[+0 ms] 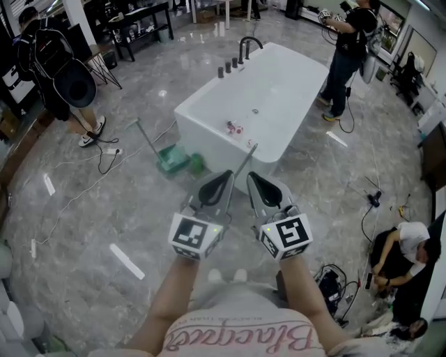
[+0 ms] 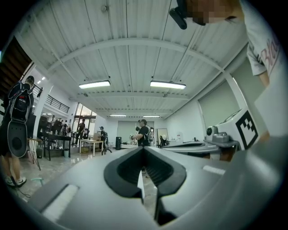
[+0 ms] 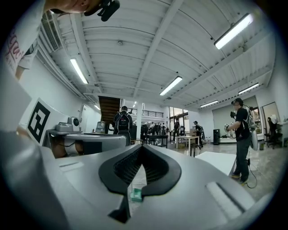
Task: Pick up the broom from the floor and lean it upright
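Observation:
Both grippers are held side by side low in the head view, pointing level at the white bathtub [image 1: 279, 90]. My left gripper [image 1: 227, 174] [image 2: 144, 148] and my right gripper [image 1: 252, 176] [image 3: 141, 146] are each shut, tips together. A thin grey pole [image 1: 242, 169], seemingly the broom's handle, slants from the tub's near rim down between the two tips. Its lower end is hidden behind the left gripper, and I cannot tell whether anything touches it. A green head with an upright handle [image 1: 171, 159] [image 3: 136, 194] stands on the floor left of the tub.
A small green object [image 1: 197, 164] lies by the tub's corner. People stand at the top left [image 1: 59, 66] and top right [image 1: 348, 42], and one crouches at the right [image 1: 404, 258]. Cables [image 1: 104, 157] trail across the grey marble floor [image 1: 104, 209]. A black table [image 1: 139, 21] stands behind.

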### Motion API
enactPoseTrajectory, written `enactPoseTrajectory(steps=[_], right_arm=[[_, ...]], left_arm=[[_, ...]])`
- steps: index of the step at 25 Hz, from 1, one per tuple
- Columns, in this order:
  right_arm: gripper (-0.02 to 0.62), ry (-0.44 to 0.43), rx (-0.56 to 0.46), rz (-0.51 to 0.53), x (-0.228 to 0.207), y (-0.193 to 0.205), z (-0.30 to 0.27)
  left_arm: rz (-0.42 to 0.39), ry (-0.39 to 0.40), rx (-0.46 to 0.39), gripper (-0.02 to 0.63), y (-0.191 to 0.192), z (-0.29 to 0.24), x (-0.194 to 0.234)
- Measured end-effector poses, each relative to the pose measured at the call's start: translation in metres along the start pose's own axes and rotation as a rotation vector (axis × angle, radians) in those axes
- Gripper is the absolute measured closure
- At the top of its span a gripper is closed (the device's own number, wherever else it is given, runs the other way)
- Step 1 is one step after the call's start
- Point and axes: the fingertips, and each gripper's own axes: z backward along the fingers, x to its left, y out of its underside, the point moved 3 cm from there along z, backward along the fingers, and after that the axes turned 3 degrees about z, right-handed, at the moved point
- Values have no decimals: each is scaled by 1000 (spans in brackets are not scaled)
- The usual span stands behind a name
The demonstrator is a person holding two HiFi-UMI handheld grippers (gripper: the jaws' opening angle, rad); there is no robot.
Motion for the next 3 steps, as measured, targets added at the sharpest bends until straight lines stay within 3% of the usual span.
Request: enactPoseTrajectory(steps=[3], right_arm=[[595, 0, -6, 4, -1, -2, 2]], left_arm=[[-11, 3, -23, 606, -6, 0, -1]])
